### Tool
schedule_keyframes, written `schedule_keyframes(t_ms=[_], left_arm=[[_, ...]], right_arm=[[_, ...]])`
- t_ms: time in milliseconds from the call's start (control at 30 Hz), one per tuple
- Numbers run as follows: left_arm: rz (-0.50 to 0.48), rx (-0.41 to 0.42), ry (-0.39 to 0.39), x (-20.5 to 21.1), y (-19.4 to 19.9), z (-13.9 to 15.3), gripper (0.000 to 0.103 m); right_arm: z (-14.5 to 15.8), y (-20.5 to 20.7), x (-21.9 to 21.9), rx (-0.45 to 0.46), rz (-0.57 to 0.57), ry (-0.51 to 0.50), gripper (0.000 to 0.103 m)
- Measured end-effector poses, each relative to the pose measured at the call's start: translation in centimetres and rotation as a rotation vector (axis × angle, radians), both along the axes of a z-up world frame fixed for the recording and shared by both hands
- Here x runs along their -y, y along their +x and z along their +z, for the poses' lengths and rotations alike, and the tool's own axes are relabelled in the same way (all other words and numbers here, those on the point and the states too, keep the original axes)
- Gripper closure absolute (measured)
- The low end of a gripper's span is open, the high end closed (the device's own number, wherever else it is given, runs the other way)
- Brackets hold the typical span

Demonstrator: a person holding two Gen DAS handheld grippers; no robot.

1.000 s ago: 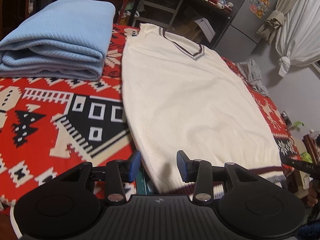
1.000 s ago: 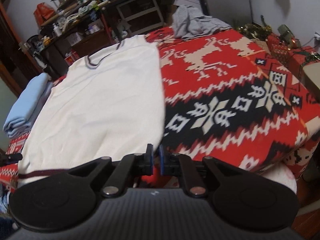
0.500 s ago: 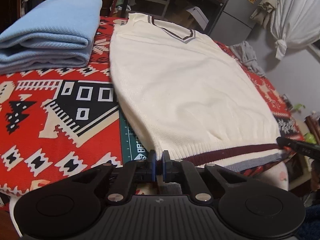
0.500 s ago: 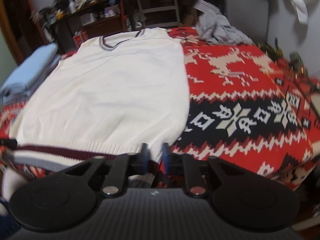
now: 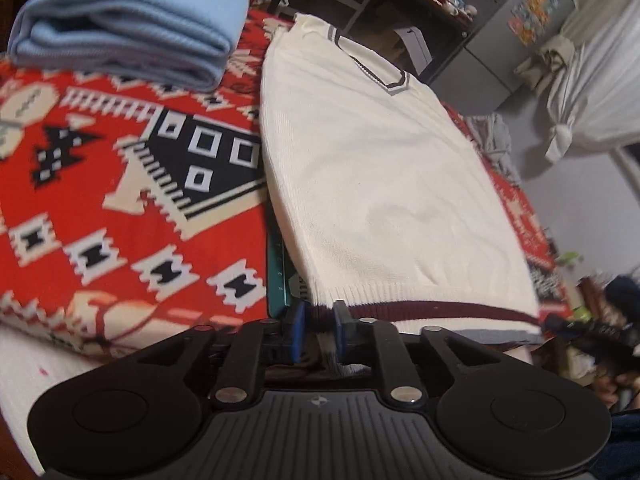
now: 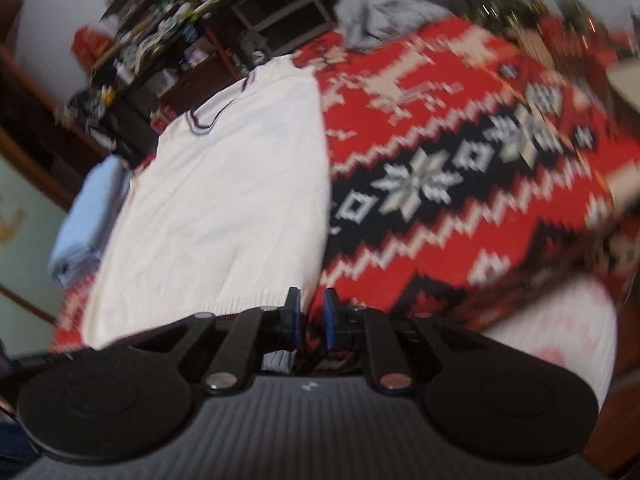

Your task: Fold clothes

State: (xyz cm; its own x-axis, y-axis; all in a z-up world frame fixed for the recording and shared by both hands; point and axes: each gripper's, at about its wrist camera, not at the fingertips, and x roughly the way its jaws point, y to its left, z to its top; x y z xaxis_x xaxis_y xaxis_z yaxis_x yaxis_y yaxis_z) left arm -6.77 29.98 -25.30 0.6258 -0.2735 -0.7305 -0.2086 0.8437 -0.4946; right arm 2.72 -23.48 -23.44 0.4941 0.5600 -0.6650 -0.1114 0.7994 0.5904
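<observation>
cream sweater vest (image 5: 372,184) lies flat on the red patterned blanket (image 5: 100,200), collar at the far end. left claw (image 5: 318,330) pinches the hem's near-left corner, blue pads nearly together with striped ribbing between them. right claw (image 6: 308,320) clamps the opposite hem corner. folded blue cloth (image 5: 132,20) rests beside the vest.

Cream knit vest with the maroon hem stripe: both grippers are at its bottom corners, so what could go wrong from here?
The left gripper pinches only the cream knit vest's hem corner; thin ribbing may slip out. The right gripper view is blurred, so its hold is uncertain. Lifting could also drag the red patterned blanket.
</observation>
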Motion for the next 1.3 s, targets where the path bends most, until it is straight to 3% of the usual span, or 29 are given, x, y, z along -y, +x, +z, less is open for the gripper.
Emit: schedule_keyframes(t_ms=[33, 233, 433, 667, 767, 833, 867, 933, 1100, 1200, 1300], left_arm=[[-0.002, -0.002, -0.02, 0.0, 0.0, 0.0, 0.074], [-0.026, -0.007, -0.093, 0.1, 0.0, -0.4, 0.066], [-0.044, 0.001, -0.13, 0.2, 0.8, -0.5, 0.069], [-0.042, 0.002, -0.125, 0.5, 1.6, -0.6, 0.075], [-0.031, -0.005, -0.065, 0.8, 1.7, -0.4, 0.079], [-0.025, -0.01, -0.021, 1.1, 1.7, -0.1, 0.093], [-0.021, -0.012, 0.002, 1.2, 1.8, 0.0, 0.096], [-0.014, -0.017, 0.046, 1.5, 1.8, 0.2, 0.097], [0.033, -0.019, 0.131, 1.1, 0.8, 1.7, 0.097], [0.075, -0.035, 0.123, -0.3, -0.5, 1.7, 0.097], [0.082, -0.083, 0.091, -0.4, -0.9, 0.5, 0.097]], right_arm=[[-0.4, 0.0, 0.3, -0.027, -0.001, 0.036, 0.076], [-3.1, -0.3, 0.1, -0.123, 0.003, 0.182, 0.074], [-4.9, 0.3, 1.0, -0.193, -0.012, 0.342, 0.074], [-4.5, 0.8, 1.6, -0.164, -0.026, 0.472, 0.074], [-4.7, 1.4, 0.7, -0.171, -0.025, 0.426, 0.074], [-4.6, 1.8, -0.1, -0.164, -0.019, 0.4, 0.074], [-4.4, 1.9, -0.5, -0.152, -0.015, 0.378, 0.081], [-3.6, 2.0, -1.3, -0.118, -0.017, 0.288, 0.096], [0.1, 1.1, -2.3, -0.016, -0.032, 0.045, 0.097], [2.1, 0.0, -0.1, 0.015, -0.055, 0.008, 0.098], [2.0, -0.6, 1.1, -0.013, -0.062, -0.016, 0.098]])
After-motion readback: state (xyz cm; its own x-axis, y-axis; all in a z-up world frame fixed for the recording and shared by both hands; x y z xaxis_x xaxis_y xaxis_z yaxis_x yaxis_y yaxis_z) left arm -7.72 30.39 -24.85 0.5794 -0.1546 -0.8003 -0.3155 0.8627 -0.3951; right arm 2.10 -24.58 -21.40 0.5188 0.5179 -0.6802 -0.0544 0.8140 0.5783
